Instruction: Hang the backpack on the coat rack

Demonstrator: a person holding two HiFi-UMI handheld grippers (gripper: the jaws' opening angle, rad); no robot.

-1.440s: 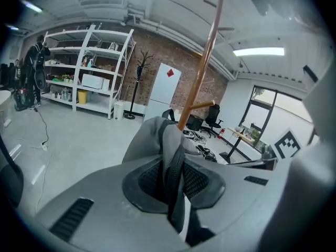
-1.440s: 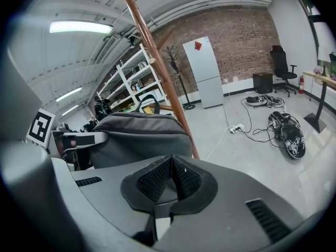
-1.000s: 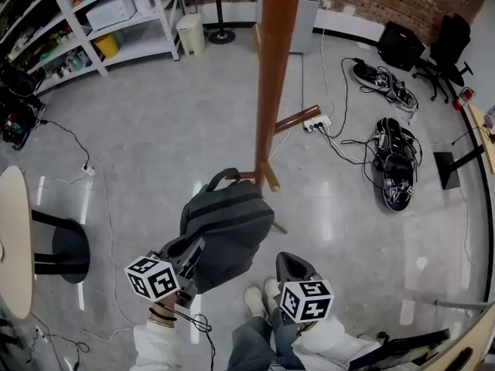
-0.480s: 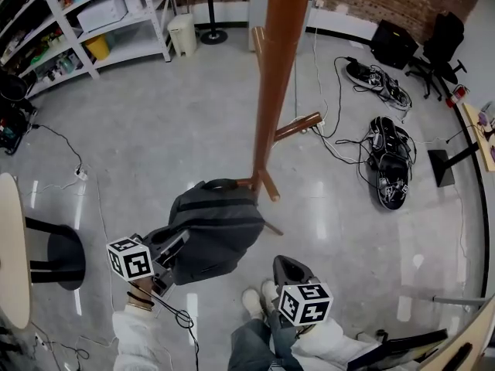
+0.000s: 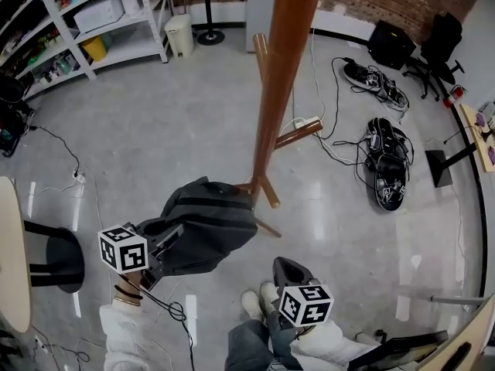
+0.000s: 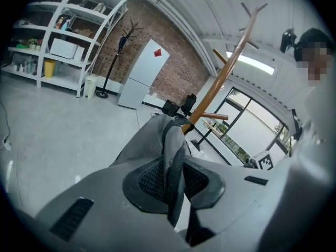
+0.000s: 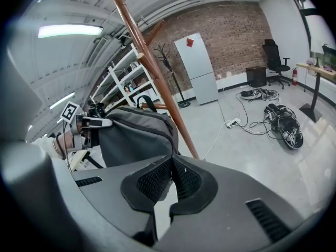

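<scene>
The dark grey backpack [image 5: 205, 222] hangs above the floor beside the foot of the brown wooden coat rack [image 5: 278, 91]. My left gripper [image 5: 157, 247] is shut on a fold of its fabric at its lower left edge. In the left gripper view the grey fabric [image 6: 169, 156] is pinched between the pads, and the coat rack [image 6: 227, 70] rises beyond it. My right gripper [image 5: 288, 270] is low near my shoes, shut with nothing in it. The right gripper view shows its pads [image 7: 181, 178] meeting, with the backpack [image 7: 137, 134] and the rack's pole [image 7: 152, 70] ahead.
White shelving [image 5: 93, 22] and a small bin [image 5: 183, 34] stand at the back left. A power strip [image 5: 303, 124], cables and black bags [image 5: 390, 165] lie on the floor to the right. A round table [image 5: 11, 250] and a black stool [image 5: 62, 253] are at the left.
My left gripper has moved left with the backpack, which has swung and tilted, its top now nearer the rack's foot. The right gripper has stayed put.
</scene>
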